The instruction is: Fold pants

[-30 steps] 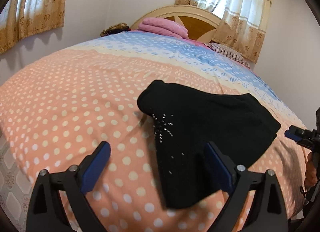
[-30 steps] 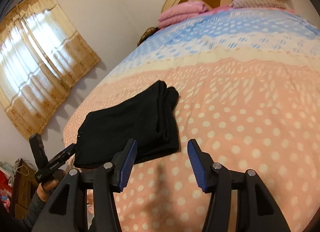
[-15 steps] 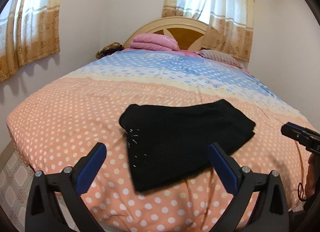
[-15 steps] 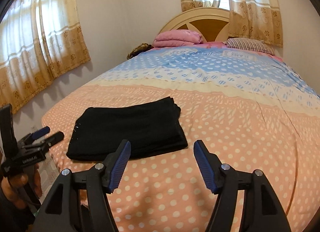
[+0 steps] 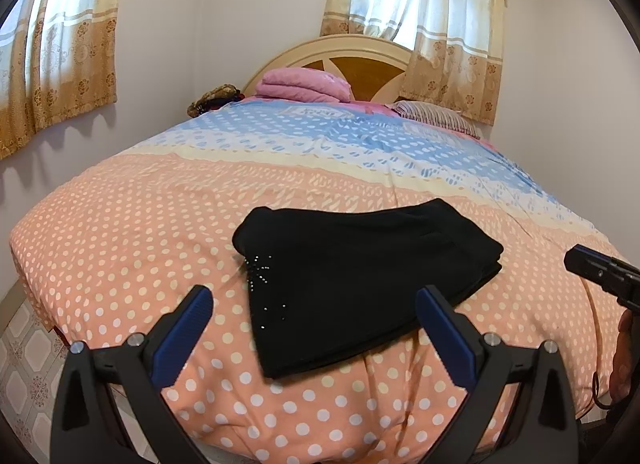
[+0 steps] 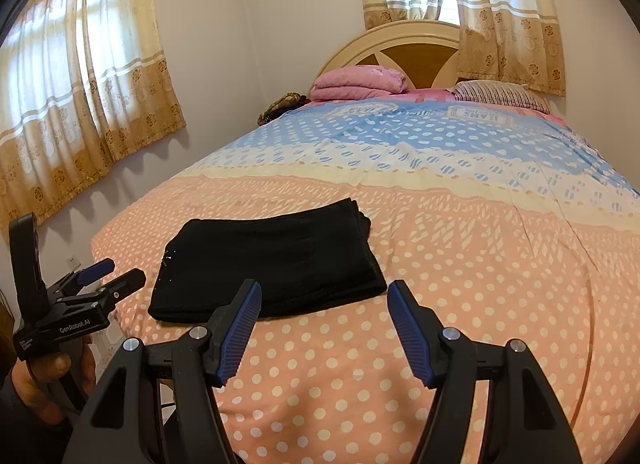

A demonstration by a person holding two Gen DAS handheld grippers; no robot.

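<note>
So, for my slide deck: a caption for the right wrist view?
Folded black pants lie on the polka-dot bedspread; open right tongs hover nearby.

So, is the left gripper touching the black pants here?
Apart. The right wrist view shows the left gripper held off the bed's edge, bedspread visible between it and the black pants.

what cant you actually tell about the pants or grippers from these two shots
- Black pants: number of folds; layers merge in both views.
- Underside: hidden against the bedspread.
- Right gripper: cut off by the left view's edge.
- Sparkly studs: too small in the right view.
</note>
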